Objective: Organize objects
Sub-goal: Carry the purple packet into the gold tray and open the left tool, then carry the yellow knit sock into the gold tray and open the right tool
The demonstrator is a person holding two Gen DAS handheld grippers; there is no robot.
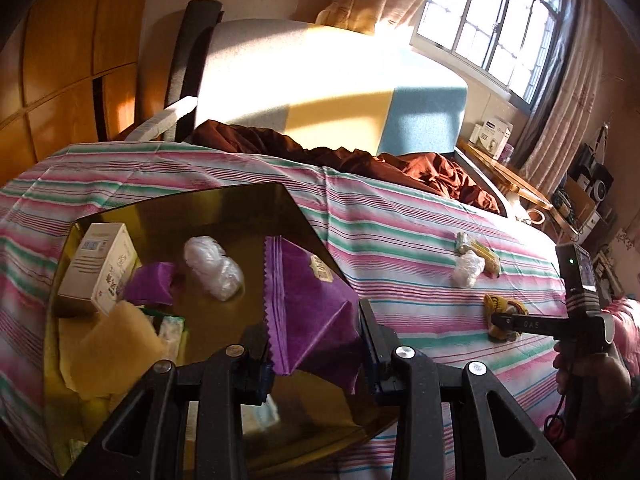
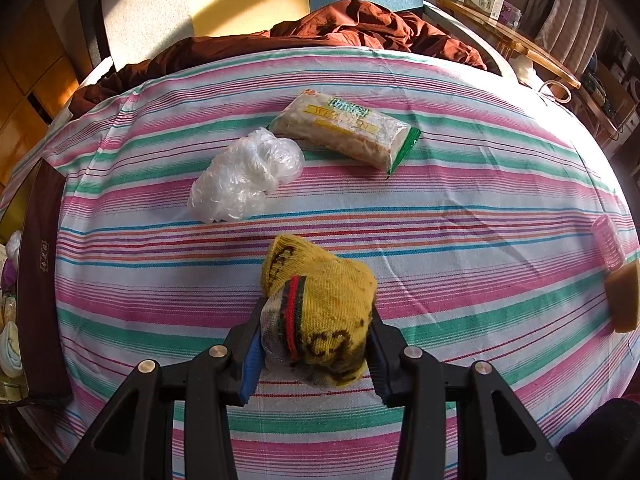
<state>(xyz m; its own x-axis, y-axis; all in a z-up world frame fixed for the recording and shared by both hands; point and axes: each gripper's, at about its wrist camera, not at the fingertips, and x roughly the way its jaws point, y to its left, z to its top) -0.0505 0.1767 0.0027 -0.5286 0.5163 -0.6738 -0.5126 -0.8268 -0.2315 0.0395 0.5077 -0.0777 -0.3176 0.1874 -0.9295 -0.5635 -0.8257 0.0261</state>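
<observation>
My left gripper is shut on a purple zigzag-edged packet, held over an open gold-lined box. Inside the box lie a white carton, a crumpled clear bag, a small purple wrapper and a tan sponge. My right gripper is shut on a yellow knitted sock bundle, low over the striped bedsheet. In the left wrist view the right gripper shows far right with the sock.
On the sheet beyond the sock lie a crumpled clear plastic bag and a noodle packet. A pink hair roller and a tan block sit at the right edge. The box's dark side stands left. A brown blanket lies behind.
</observation>
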